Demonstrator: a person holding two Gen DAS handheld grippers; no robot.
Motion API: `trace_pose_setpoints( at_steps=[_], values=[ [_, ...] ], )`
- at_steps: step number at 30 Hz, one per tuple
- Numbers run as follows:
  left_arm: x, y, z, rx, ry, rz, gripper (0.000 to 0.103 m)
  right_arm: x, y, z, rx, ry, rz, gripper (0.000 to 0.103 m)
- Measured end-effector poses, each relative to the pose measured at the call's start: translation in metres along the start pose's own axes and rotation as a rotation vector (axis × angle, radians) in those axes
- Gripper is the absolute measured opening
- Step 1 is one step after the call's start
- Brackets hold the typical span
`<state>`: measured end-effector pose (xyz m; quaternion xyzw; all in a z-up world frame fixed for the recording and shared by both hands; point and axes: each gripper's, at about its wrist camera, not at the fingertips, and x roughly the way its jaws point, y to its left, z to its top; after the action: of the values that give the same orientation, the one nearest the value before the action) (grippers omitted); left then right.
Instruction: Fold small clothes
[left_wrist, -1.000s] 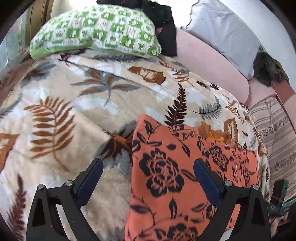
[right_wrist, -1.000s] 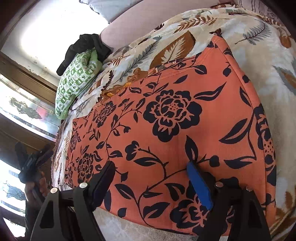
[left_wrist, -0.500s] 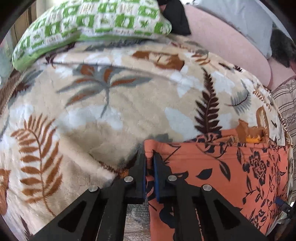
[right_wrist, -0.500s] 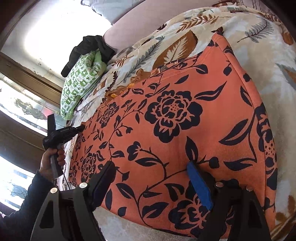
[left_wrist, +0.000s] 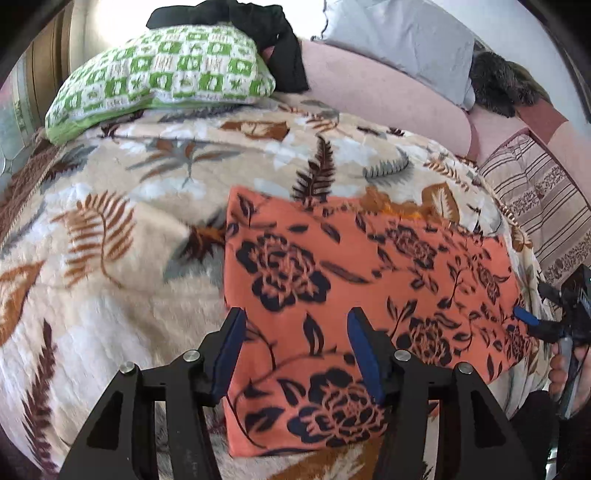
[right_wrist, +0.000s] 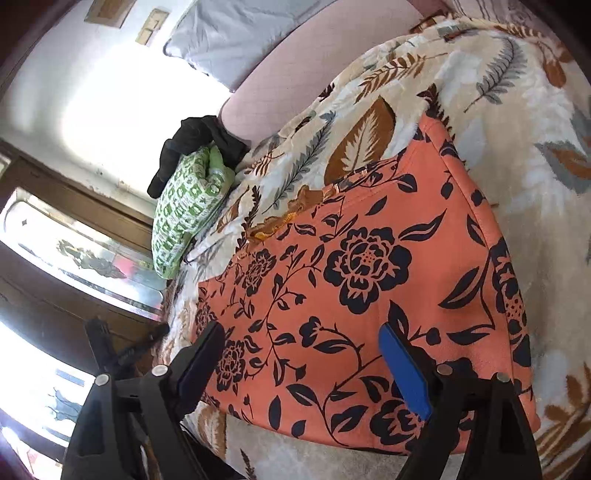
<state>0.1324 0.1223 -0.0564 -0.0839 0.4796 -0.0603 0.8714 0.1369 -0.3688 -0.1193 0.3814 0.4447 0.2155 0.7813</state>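
An orange garment with black flowers (left_wrist: 369, 280) lies flat on a leaf-print blanket (left_wrist: 110, 240) on a bed. My left gripper (left_wrist: 295, 350) is open and empty, just above the garment's near left part. In the right wrist view the same garment (right_wrist: 369, 288) fills the middle. My right gripper (right_wrist: 306, 369) is open and empty above its near edge. The right gripper also shows at the far right of the left wrist view (left_wrist: 543, 325), held in a hand. The left gripper shows at the left of the right wrist view (right_wrist: 122, 347).
A green and white checked pillow (left_wrist: 162, 81) lies at the head of the bed with black cloth (left_wrist: 273, 44) behind it. A grey pillow (left_wrist: 402, 44) and a dark furry thing (left_wrist: 502, 85) rest on the pink headboard (left_wrist: 376, 99). A striped cover (left_wrist: 535, 206) lies at the right.
My left gripper was shut at the garment's left edge half a second ago; it is now open and has drawn back. The right gripper has barely moved.
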Motion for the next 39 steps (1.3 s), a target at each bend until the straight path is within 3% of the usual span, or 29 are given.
trace_pose_setpoints(
  at_steps=[2,4,6,8,10,12,15,17,19,21,22,24,25,26,28,31,35,39],
  values=[
    [0.023,0.003,-0.023,-0.030,0.081,0.071,0.058,0.008,-0.033,0.003,0.123,-0.004,-0.054,0.088],
    [0.021,0.002,-0.035,-0.009,0.029,0.095,0.060,0.005,-0.047,0.005,0.228,-0.036,0.004,0.085],
    [0.020,0.000,-0.038,0.000,0.018,0.109,0.066,0.001,-0.029,0.018,0.195,-0.013,0.018,0.087],
    [0.025,0.004,-0.039,-0.015,0.026,0.109,0.070,-0.004,-0.009,0.036,0.110,-0.042,0.032,0.087],
    [0.027,0.010,-0.040,-0.051,0.032,0.091,0.072,-0.002,-0.008,0.058,0.108,-0.067,0.033,0.087],
    [0.028,0.013,-0.042,-0.061,0.028,0.082,0.073,0.010,-0.023,0.083,0.151,-0.073,0.034,0.087],
    [0.027,0.011,-0.042,-0.049,0.023,0.090,0.073,0.039,-0.069,0.115,0.220,-0.040,-0.034,0.086],
    [0.025,0.011,-0.041,-0.045,0.024,0.093,0.074,0.038,-0.094,0.122,0.340,-0.109,0.117,0.086],
    [0.026,0.011,-0.041,-0.045,0.023,0.096,0.074,0.031,-0.096,0.122,0.421,-0.130,0.182,0.087],
    [0.027,0.010,-0.041,-0.034,0.020,0.106,0.075,0.027,-0.077,0.126,0.354,-0.111,0.252,0.087],
    [0.027,0.009,-0.041,-0.031,0.019,0.111,0.075,0.028,-0.068,0.131,0.295,-0.103,0.241,0.087],
    [0.025,0.008,-0.041,-0.033,0.025,0.122,0.075,0.037,-0.070,0.139,0.257,-0.103,0.121,0.088],
    [0.024,0.008,-0.041,-0.033,0.029,0.129,0.075,0.045,-0.084,0.141,0.300,-0.094,0.082,0.087],
    [0.022,0.007,-0.042,-0.032,0.034,0.142,0.076,0.048,-0.095,0.141,0.358,-0.109,0.117,0.087],
    [0.017,0.006,-0.042,-0.033,0.032,0.157,0.076,0.039,-0.088,0.140,0.379,-0.156,0.144,0.087],
    [0.011,0.002,-0.042,-0.017,0.026,0.182,0.075,0.019,-0.062,0.122,0.306,-0.123,0.174,0.088],
    [0.000,-0.006,-0.045,-0.005,0.006,0.184,0.075,-0.012,-0.024,0.065,0.187,-0.072,0.158,0.088],
    [-0.010,-0.014,-0.050,-0.007,-0.004,0.163,0.075,-0.022,-0.012,-0.001,0.150,-0.007,0.212,0.088]
  ],
)
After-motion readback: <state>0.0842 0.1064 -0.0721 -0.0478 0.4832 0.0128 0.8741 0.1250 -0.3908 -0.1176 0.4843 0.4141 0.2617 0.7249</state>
